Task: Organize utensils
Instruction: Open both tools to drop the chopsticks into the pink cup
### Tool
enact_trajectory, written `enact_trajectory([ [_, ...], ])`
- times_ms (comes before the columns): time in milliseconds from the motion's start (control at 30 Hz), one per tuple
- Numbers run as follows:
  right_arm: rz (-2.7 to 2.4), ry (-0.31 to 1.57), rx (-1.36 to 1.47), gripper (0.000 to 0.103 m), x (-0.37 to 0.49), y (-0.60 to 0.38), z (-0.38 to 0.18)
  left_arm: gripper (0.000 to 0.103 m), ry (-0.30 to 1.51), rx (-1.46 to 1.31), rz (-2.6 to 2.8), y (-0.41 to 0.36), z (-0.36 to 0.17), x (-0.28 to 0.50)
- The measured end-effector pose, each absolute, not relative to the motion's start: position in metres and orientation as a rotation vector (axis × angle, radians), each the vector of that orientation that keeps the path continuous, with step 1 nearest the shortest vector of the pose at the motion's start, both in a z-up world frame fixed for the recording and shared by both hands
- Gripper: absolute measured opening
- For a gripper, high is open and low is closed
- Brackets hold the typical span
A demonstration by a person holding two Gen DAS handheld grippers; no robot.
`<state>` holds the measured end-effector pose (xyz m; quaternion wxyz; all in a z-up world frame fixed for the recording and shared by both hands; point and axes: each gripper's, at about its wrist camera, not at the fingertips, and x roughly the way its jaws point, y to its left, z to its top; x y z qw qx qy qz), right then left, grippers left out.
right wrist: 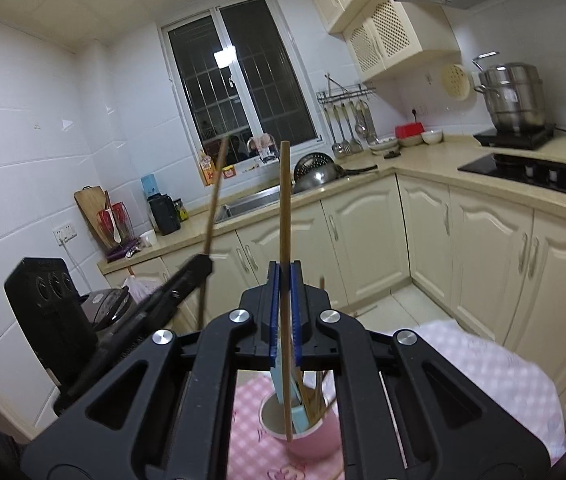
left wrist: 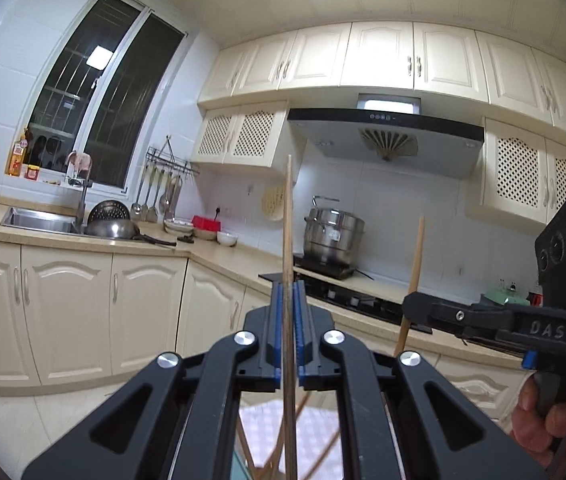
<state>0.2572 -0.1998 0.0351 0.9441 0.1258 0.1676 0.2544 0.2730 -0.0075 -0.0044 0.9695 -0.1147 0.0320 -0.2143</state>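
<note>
The left gripper (left wrist: 290, 300) is seen pressed together on a thin wooden chopstick (left wrist: 288, 216), which is held nearly upright between the blue pads (left wrist: 279, 320), its upper end rising above the jaws and its lower length running down past them. The right gripper (right wrist: 284, 280) is likewise clamped on a second wooden chopstick (right wrist: 284, 208), also held close to vertical, with its lower tip hanging at the mouth of a pink cup (right wrist: 315, 436). In that cup a light-blue utensil (right wrist: 297, 410) and several more wooden sticks are stood, leaning against the rim. The cup is set on a bench covered with a pink checked cloth (right wrist: 495, 364). In the left wrist view the right gripper is seen at the right edge, gripped by a person's hand (left wrist: 551, 420). Beyond, cream kitchen cabinets (right wrist: 367, 232), a sink (left wrist: 39, 218), a steel pot (left wrist: 333, 236) on a hob, and a range hood (left wrist: 387, 136) are shown.
</note>
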Motion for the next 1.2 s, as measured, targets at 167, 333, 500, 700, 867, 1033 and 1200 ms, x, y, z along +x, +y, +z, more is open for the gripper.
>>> enact_trajectory([
  [167, 0.506, 0.339, 0.236, 0.005, 0.276, -0.19, 0.037, 0.005, 0.096, -0.259, -0.431, -0.013, -0.022, 0.296],
  [333, 0.502, 0.361, 0.229, 0.005, 0.286, -0.185, 0.025, 0.005, 0.131, -0.27, -0.411, -0.016, -0.047, 0.312],
  [500, 0.5, 0.385, 0.221, 0.005, 0.294, -0.179, 0.015, 0.005, 0.144, -0.273, -0.401, -0.016, -0.061, 0.32],
  [700, 0.5, 0.422, 0.211, 0.006, 0.302, -0.173, 0.001, 0.005, 0.163, -0.252, -0.386, -0.02, -0.081, 0.321],
  [867, 0.497, 0.496, 0.22, 0.015, 0.307, -0.175, -0.014, 0.012, 0.197, -0.237, -0.366, -0.014, -0.096, 0.318],
  [1033, 0.447, 0.454, 0.27, 0.077, 0.294, -0.197, -0.01, 0.062, 0.196, -0.228, -0.33, 0.0, -0.093, 0.301],
  [1200, 0.366, 0.437, 0.322, 0.095, 0.283, -0.226, -0.008, 0.096, 0.22, -0.2, -0.32, 0.008, -0.082, 0.283],
])
